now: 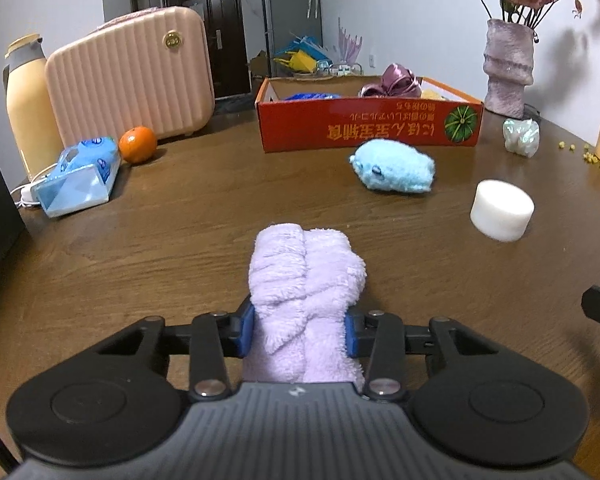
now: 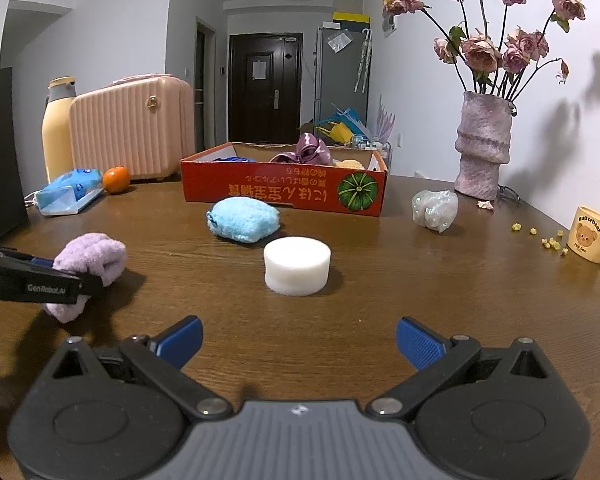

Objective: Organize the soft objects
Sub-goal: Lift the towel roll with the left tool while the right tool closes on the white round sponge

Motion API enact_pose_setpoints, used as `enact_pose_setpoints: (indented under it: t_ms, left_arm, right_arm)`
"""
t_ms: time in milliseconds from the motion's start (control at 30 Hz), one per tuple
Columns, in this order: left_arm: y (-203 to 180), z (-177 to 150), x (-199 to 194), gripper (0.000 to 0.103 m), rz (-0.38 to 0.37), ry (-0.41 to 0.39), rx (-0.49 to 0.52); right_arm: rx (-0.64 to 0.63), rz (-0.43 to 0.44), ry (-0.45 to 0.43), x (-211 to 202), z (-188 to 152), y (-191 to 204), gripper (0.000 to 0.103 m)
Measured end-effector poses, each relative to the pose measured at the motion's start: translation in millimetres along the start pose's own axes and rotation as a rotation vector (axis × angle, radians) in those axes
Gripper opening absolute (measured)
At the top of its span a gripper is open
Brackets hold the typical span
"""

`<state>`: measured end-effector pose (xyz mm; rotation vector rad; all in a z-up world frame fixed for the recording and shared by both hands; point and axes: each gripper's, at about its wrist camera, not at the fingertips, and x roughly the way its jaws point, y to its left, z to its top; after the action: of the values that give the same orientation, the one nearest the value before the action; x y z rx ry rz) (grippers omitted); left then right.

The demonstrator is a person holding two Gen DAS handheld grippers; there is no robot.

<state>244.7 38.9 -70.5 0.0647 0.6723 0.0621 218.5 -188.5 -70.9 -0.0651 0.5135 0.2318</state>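
My left gripper [image 1: 300, 332] is shut on a rolled lilac fluffy cloth [image 1: 306, 276], its blue pads pressing both sides just above the brown table [image 1: 160, 248]. The right wrist view shows the same cloth [image 2: 90, 258] at the left, held by the left gripper [image 2: 80, 280]. My right gripper [image 2: 300, 340] is open and holds nothing, and a white foam cylinder [image 2: 297, 265] stands just ahead of it. Beyond lie a blue plush [image 2: 244, 220] and a shiny crumpled ball [image 2: 436, 210]. A red cardboard box [image 2: 284, 192] at the back holds a purple satin bow [image 2: 306, 150] and other soft items.
A pink suitcase [image 1: 132, 72], a yellow flask [image 1: 30, 108], an orange [image 1: 137, 144] and a blue tissue pack [image 1: 78, 176] stand at the back left. A vase of dried roses [image 2: 482, 144] and a bear mug [image 2: 592, 236] stand at the right. A black box [image 2: 0, 152] is at the left edge.
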Motion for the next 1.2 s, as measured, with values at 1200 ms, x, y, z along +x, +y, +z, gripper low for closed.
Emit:
enact_pose_setpoints:
  t_ms: [1200]
  left_arm:
    - [2.7, 54.2, 28.3, 0.04, 0.029, -0.169, -0.043]
  right_arm:
    - [-0.004, -0.002, 0.101, 118.9, 50.8, -5.1, 0.102]
